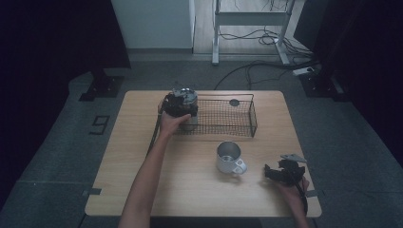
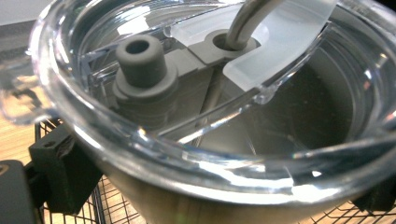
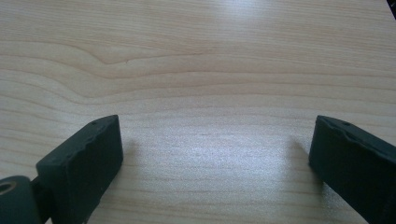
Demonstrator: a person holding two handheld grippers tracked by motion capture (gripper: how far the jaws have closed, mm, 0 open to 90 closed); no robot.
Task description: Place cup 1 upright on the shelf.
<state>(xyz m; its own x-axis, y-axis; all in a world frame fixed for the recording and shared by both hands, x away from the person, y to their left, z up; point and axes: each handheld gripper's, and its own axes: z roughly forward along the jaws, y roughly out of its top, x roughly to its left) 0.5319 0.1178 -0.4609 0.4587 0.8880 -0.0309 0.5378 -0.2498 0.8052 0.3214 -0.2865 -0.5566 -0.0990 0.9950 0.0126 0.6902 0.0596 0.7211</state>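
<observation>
Lower right of the high view: right gripper [image 1: 278, 174] rests low over the bare table [image 1: 142, 180], idle. In its own view the 2 jaws stand wide apart with only wood grain between them; nothing held.

Centre, slightly right: a steel mug [image 1: 229, 158] stands upright on the table with its handle toward the near right, well apart from both grippers.

Upper centre: the left gripper [image 1: 181, 107] is at the left end of the wire basket [image 1: 251, 114], on a steel tumbler [image 1: 187, 107] with a clear lid [image 2: 196, 154]. In the left gripper view a black jaw sits against the tumbler wall at lower left and another at lower right, under the lid rim; jaws spread wide and apparently clamped on the body, though contact at the pads is partly hidden. A grey spout [image 2: 140, 58] and a metal straw [image 2: 247, 23] stand in the lid. Basket mesh shows beneath the tumbler.

Judgement: the step is setting the tumbler into the basket. Keep it upright, lower until the base bears on the mesh, clear of the side wire, then open fully before backing off so the lid rim does not snag.

A small dark disc [image 1: 234, 102] lies at the basket's far end.
</observation>
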